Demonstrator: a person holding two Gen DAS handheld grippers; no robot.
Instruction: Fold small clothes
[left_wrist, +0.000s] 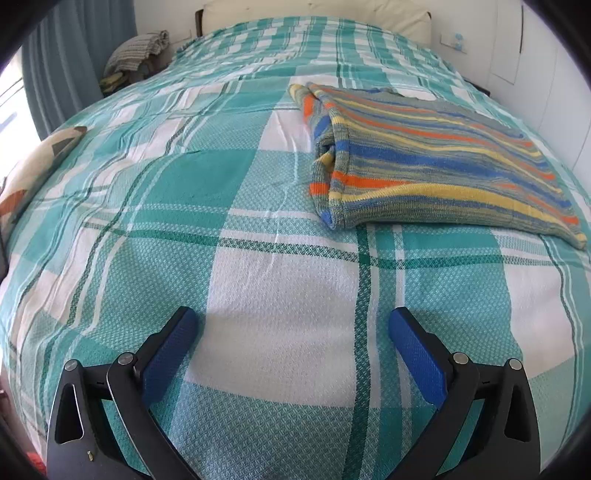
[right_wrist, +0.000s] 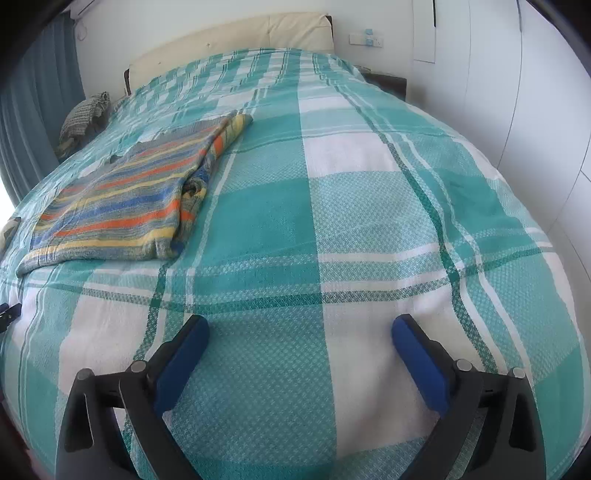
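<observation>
So far: one small knit top looks folded, and nothing is being held right now.
Striped top (left_wrist: 436, 158): it lies flat on the bedspread, folded into a neat block with its sides tucked in. It has blue, orange and yellow stripes.
Where the striped top is: on the bedspread (left_wrist: 258, 295), about halfway between the near edge and the headboard (right_wrist: 229, 40). It sits up and to the right of the left gripper, and up and to the left of the right gripper.
Left gripper (left_wrist: 293, 325): its two blue pads are spread wide apart. Nothing is between them but bare bedspread. It is well apart from the striped top and does not touch it.
Right gripper (right_wrist: 301, 332): also spread wide, with only bedspread between the pads. It is well apart from the striped top too.
Done, I think: the folding of this striped top. Its edges line up and no sleeve sticks out, so it looks finished and let go.
Left to do, I think: maybe one more fold to make it smaller, but I cannot be sure. Maybe more clothes too.
Other clothes: a checked bundle (right_wrist: 83, 114) sits past the far left corner of the bedspread, near the headboard. I cannot tell if it is part of the job.
Pillow (left_wrist: 37, 166): a patterned one peeks in at the left edge of the bedspread, well apart from the striped top.
Next move, my guess: reach for another piece, or move the striped top aside.
</observation>
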